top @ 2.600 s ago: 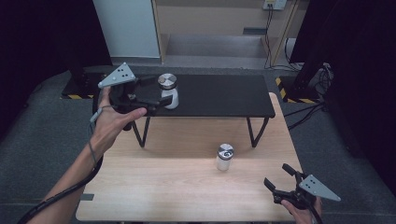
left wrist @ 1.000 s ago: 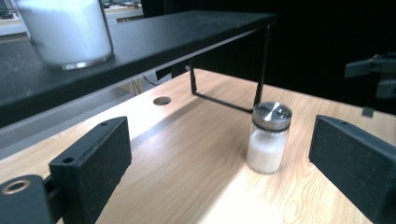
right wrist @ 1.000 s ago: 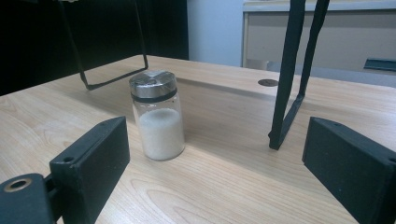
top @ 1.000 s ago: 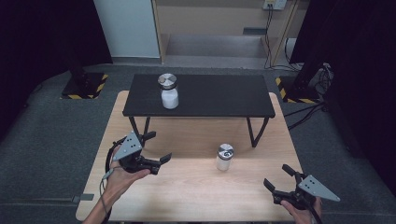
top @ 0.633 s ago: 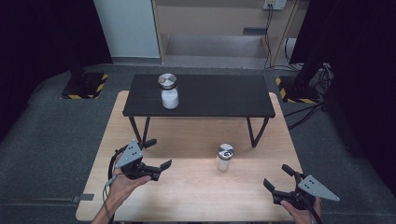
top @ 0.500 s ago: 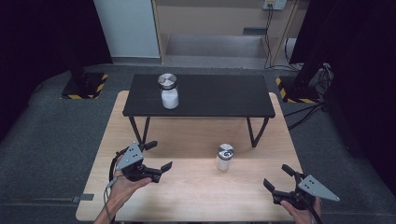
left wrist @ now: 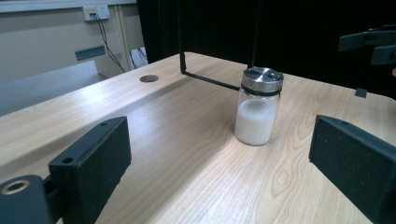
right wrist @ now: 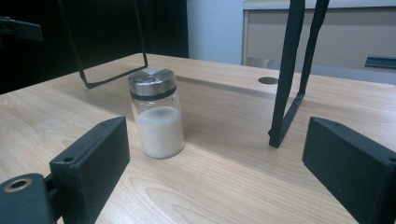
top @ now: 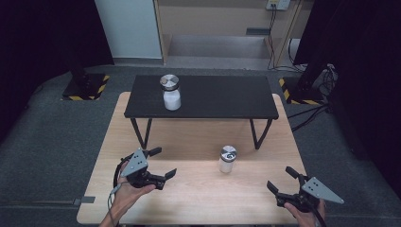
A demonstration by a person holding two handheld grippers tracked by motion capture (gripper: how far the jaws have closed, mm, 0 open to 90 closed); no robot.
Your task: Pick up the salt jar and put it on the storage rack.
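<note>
1. Black jaws gape on both the left gripper [top: 162, 164] and right gripper [top: 283, 180], empty, flanking the near jar [top: 227, 159] (likely the next pick).
2. Jar stands upright on the table [top: 198, 203].
3. Farther, another jar [top: 170, 91] tops the shelf [top: 222, 97].

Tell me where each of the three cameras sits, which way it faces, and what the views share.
High view: above the near side, looking forward and down on the wooden table; both forearms, the left gripper and the right gripper show.
Left gripper view: low over the table, between its own open black jaws, facing the jar.
Right gripper view: low at the opposite side, between its open jaws, facing that jar.
Shared: all three show the jar and the black stand's legs.
</note>
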